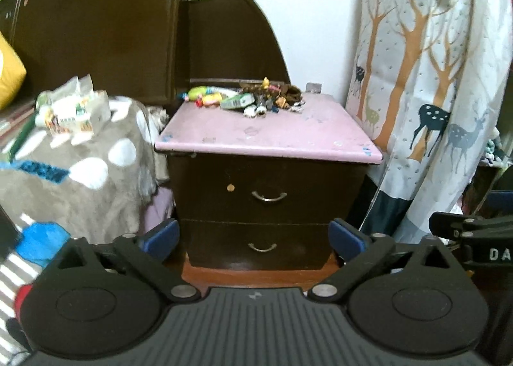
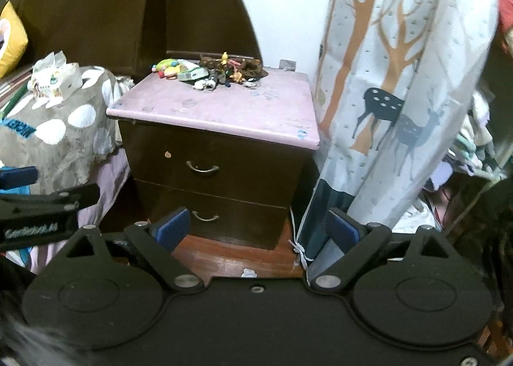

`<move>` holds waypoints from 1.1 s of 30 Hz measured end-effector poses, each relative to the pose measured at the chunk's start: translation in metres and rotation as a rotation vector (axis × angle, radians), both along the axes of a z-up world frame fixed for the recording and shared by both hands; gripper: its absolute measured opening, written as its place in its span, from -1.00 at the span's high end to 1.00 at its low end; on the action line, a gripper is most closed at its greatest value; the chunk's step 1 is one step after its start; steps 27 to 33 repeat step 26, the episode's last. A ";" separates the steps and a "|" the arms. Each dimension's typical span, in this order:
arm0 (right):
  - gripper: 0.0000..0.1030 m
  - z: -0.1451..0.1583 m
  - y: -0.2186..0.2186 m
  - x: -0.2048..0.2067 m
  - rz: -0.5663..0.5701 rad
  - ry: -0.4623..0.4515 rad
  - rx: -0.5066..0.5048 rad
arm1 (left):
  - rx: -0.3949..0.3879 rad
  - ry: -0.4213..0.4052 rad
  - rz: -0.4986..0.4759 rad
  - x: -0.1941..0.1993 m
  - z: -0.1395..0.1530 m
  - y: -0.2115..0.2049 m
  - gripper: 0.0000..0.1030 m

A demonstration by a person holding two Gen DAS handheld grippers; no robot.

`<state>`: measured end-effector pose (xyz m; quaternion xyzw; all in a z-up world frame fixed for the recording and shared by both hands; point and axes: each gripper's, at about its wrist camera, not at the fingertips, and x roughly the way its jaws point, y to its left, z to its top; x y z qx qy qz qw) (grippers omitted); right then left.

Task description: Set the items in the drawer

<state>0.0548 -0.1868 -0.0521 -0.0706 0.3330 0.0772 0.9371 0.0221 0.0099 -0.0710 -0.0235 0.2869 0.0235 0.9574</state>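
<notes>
A dark wooden nightstand with a pink top (image 1: 266,132) (image 2: 218,109) stands ahead. Its upper drawer (image 1: 269,196) (image 2: 203,169) and lower drawer (image 1: 262,247) (image 2: 205,217) are both closed, each with a curved metal handle. A pile of small toys and trinkets (image 1: 250,96) (image 2: 208,72) lies at the back of the top. My left gripper (image 1: 255,239) is open and empty, level with the lower drawer and some way in front of it. My right gripper (image 2: 258,229) is open and empty, in front of the nightstand's lower right corner.
A bed with a grey spotted blanket (image 1: 80,157) (image 2: 61,128) and a tissue pack (image 1: 73,112) (image 2: 54,77) is on the left. A deer-print curtain (image 1: 426,93) (image 2: 394,93) hangs on the right. A dark headboard (image 1: 112,29) stands behind. Wooden floor (image 2: 237,257) lies below.
</notes>
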 end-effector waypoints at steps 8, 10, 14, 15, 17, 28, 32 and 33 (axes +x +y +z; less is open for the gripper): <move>-0.82 0.010 -0.007 -0.015 -0.015 -0.015 0.009 | -0.038 -0.033 -0.051 -0.027 0.032 -0.013 -0.96; -0.82 0.012 -0.007 -0.018 -0.012 -0.020 0.007 | -0.011 -0.040 -0.054 -0.032 0.038 -0.020 -0.96; -0.82 0.012 -0.007 -0.024 -0.009 -0.023 0.004 | -0.003 -0.052 -0.052 -0.038 0.046 -0.025 -0.96; -0.82 0.012 -0.007 -0.025 -0.009 -0.023 0.005 | -0.008 -0.054 -0.053 -0.039 0.047 -0.024 -0.96; -0.82 0.012 -0.007 -0.027 -0.010 -0.023 0.007 | -0.010 -0.060 -0.056 -0.041 0.049 -0.025 -0.96; -0.82 0.009 -0.005 -0.030 -0.004 -0.020 0.007 | -0.046 -0.073 -0.081 -0.048 0.049 -0.023 -0.96; -0.82 0.009 -0.005 -0.030 -0.004 -0.020 0.007 | -0.046 -0.073 -0.081 -0.048 0.049 -0.023 -0.96; -0.82 0.009 -0.005 -0.030 -0.004 -0.020 0.007 | -0.046 -0.073 -0.081 -0.048 0.049 -0.023 -0.96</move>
